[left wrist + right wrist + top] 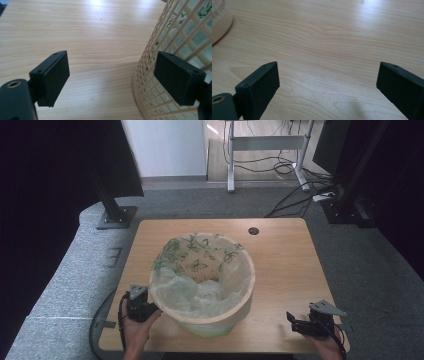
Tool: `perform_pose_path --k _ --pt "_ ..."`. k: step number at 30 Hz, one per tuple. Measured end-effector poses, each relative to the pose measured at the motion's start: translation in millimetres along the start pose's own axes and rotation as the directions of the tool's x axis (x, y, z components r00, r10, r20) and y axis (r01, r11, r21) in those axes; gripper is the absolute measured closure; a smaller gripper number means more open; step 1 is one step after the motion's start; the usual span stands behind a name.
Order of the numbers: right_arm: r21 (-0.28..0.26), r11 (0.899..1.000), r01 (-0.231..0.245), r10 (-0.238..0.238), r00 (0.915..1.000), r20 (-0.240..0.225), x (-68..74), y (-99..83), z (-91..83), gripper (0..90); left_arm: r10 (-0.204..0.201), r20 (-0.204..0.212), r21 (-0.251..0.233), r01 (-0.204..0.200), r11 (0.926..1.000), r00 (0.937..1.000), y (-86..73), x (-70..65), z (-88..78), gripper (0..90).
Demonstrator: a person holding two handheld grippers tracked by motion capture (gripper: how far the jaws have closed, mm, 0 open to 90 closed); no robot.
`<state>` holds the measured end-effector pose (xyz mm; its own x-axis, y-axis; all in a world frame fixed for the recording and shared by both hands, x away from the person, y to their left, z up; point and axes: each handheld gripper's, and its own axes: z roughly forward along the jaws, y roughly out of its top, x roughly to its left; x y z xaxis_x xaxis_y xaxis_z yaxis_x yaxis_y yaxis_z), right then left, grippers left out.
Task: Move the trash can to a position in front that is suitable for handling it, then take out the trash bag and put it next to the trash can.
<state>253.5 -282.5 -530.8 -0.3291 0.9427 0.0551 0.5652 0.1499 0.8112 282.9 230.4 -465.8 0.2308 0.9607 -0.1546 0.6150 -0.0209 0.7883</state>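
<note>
I hold my left hand-held gripper low at the near left of the surface, right beside the basket. In the left gripper view its jaws stand spread wide with nothing between them, and the lattice wall of the basket rises just off to one side, one jaw lying in front of it. My right hand-held gripper sits near the front right corner, well apart from the basket; its jaws are spread too, with bare wood grain between them and a sliver of the basket's pale rim at the edge of that view.

The basket stands upright in the middle of the surface, lined with a thin greenish bag printed with butterflies, whose top is folded out over the rim.

I judge the step in hand to be the approach: both hands are ready, neither has hold of anything. The next move seems to call for bringing the left jaws up to the rim and closing on the bag's edge there, while the right comes in from the other side to steady or grip it. The film is thin, so a shallow pinch could slip.
</note>
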Motion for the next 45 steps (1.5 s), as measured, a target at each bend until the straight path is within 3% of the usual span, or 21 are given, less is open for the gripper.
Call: perform_pose_path --k 8,16,22,26,32,41,45 --pt "0.012 1.000 0.012 -0.011 0.9999 -0.003 1.7 -0.5 2.4 5.2 -0.012 0.031 0.016 0.011 0.9998 0.9995 8.2 -17.9 18.8 12.6" --pt "0.019 1.000 0.015 -0.014 0.9999 -0.003 1.6 -0.9 3.2 5.5 0.012 0.061 0.024 -0.013 0.9996 0.9981 15.8 -30.1 31.3 13.4" --pt "0.009 1.000 0.010 -0.010 0.9999 -0.006 0.9 -0.8 1.5 6.0 0.049 0.089 0.032 -0.051 0.9982 0.9948 12.2 -13.7 23.8 12.5" --pt "0.012 1.000 0.009 -0.009 0.9999 -0.008 -0.1 -0.9 2.1 6.2 0.085 0.132 0.012 -0.087 0.9961 0.9876 5.4 2.4 12.5 11.6" --pt "0.009 1.000 0.017 -0.017 0.9998 -0.012 1.8 -0.3 2.3 7.2 0.111 0.189 -0.031 -0.106 0.9938 0.9758 6.1 17.1 0.8 10.4" --pt "0.013 1.000 0.019 -0.018 0.9997 -0.016 -0.8 -1.2 2.9 8.4 0.192 0.257 -0.115 -0.168 0.9791 0.9472 42.7 30.3 -29.6 7.9" --pt "0.009 1.000 0.016 -0.016 0.9998 -0.015 -1.0 -1.3 2.0 9.1 0.228 0.295 -0.156 -0.189 0.9695 0.9277 62.3 27.6 -47.1 8.0"
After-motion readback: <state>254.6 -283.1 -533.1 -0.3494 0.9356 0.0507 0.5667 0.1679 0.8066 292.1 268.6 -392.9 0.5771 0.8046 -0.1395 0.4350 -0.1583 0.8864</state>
